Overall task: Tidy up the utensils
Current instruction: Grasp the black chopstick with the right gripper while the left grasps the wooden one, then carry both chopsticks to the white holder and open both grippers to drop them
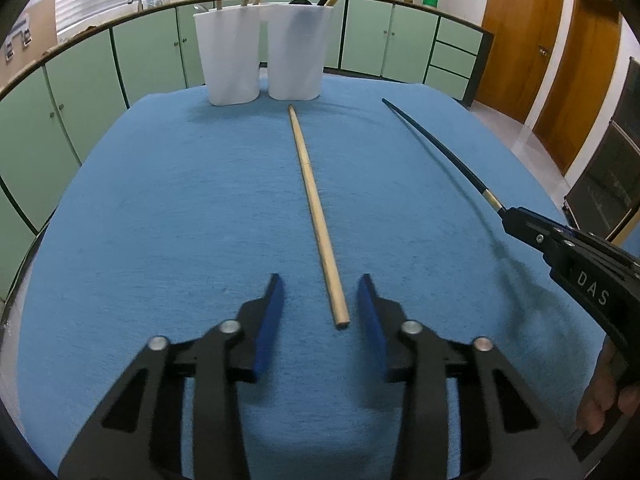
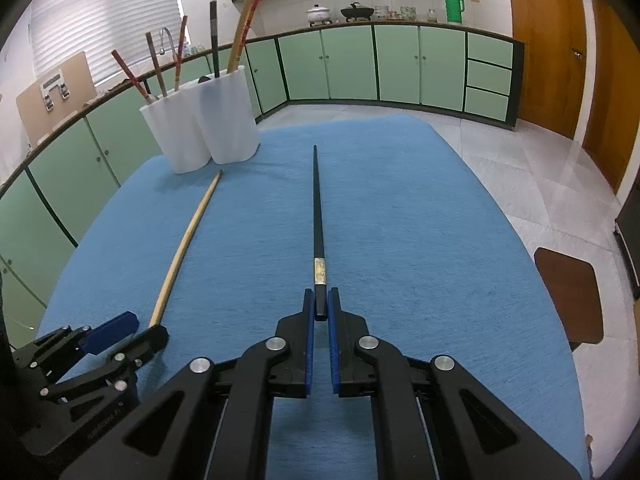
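— Blue terry cloth [image 1: 160,208] covers the whole table. What stands at its far edge?

— Two white plastic holders, touching side by side. In the left wrist view the left holder [image 1: 229,54] sits at about eleven o'clock and carries reddish and brown chopsticks; the right holder [image 1: 298,50] at twelve carries a black one and a pale wooden one.

— And the left gripper [image 1: 320,300]?

— Its blue-padded fingers [image 1: 272,320] stand wide apart, gripping nothing. The near end of a long pale wooden chopstick [image 1: 314,208] lies flat on the cloth between them, untouched, its far tip reaching toward twelve, just short of the holders.

— Further right?

— The right gripper [image 2: 320,308] is clamped on the butt end of a slim black chopstick with a gold band [image 2: 318,216]. The pads [image 2: 309,320] press it from both sides. The stick points to twelve in that view, its tip well apart from the holders at ten o'clock.

— Is it lifted?

— I cannot tell for sure.
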Tool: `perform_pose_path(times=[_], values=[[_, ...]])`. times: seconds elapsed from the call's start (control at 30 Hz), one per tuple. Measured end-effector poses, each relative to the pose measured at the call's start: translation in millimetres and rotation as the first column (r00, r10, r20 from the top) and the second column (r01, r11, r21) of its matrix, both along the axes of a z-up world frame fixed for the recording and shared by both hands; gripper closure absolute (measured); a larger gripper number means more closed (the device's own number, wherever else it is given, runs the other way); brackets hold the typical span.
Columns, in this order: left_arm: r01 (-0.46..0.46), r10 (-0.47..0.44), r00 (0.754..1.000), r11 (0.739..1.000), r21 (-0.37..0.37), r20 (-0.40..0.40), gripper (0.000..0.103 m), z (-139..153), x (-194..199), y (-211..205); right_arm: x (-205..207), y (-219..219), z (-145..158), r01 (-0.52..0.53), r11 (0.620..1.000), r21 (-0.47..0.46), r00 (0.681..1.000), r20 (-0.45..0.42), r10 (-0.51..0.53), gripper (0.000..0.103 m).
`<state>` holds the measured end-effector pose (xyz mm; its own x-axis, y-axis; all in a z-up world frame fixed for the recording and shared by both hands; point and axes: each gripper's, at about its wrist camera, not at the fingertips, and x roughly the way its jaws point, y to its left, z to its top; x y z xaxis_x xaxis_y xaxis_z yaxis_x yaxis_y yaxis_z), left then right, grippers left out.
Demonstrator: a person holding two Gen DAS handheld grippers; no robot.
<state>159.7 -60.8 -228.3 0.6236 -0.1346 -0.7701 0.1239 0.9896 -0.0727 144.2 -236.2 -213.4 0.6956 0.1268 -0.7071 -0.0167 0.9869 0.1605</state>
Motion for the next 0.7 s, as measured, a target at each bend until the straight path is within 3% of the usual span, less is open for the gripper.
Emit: perform_pose_path(times=[0.03,0.1,0.4,0.7], values=[[0.000,0.000,1.000,1.000,-0.006,0.001,0.086,0.7,-0.5,1.2,-0.4,-1.9,0.0,0.002,1.000,0.005,1.000,0.000,-0.002,0.097],[0.005,-0.005,1.000,1.000,-0.018,0.002,0.096,1.0,-0.7,2.0,-0.4,-5.4,0.0,0.012,1.000,0.011,1.000,-0.002,-0.012,0.097],[0.004,-0.005,0.999,1.000,0.005,0.044,0.097,11.2,-7.8,0.9,-5.0,-1.7,11.8,0.001,1.000,-0.003,1.000,0.021,0.000,0.097],[0.013,-0.015,0.985,1.000,0.013,0.169,0.097,65.1,-26.1,9.7,-13.6,5.2,44.6,-0.024,0.999,-0.027,0.996,0.087,0.026,0.097]])
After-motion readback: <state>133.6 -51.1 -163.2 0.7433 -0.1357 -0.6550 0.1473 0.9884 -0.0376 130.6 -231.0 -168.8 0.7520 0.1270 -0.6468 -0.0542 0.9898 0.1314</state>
